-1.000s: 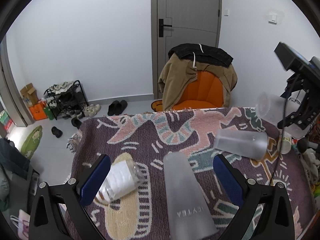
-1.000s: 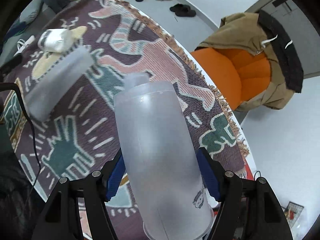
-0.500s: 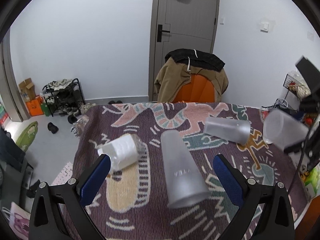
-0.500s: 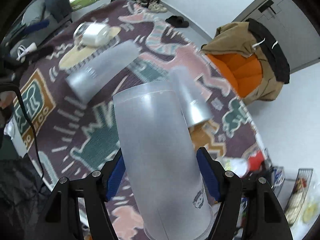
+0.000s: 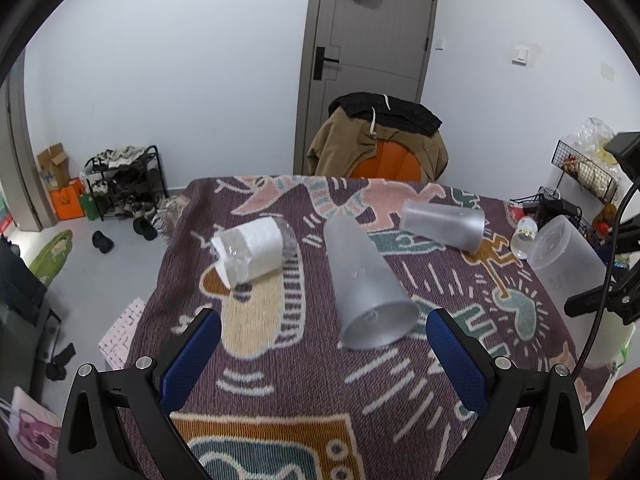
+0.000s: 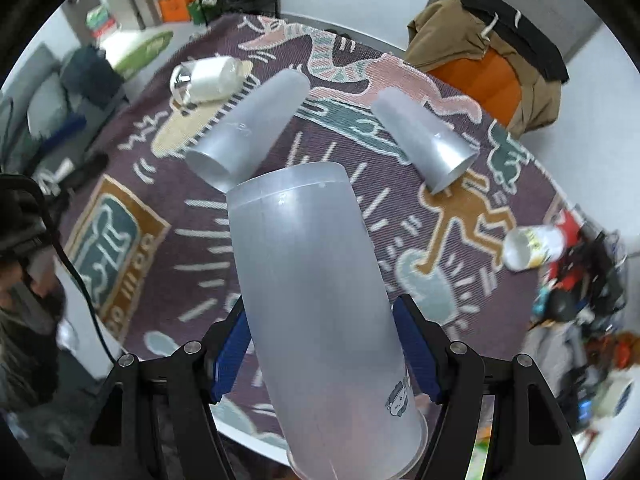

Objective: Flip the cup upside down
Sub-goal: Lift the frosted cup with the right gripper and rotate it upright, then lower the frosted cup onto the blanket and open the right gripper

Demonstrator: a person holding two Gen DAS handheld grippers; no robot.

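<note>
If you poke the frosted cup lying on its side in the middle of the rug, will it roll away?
Probably, but in a curve: the middle frosted cup lies on its side and tapers, its open mouth wider than its base. It looks like thin, empty plastic, so likely light and easy to nudge. The woven rug may slow it.

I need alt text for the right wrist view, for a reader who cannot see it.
The right gripper holds a frosted cup between its blue fingers, closed end pointing away, above a patterned rug. Two more frosted cups and a clear cup with white inside lie on their sides on it.
</note>
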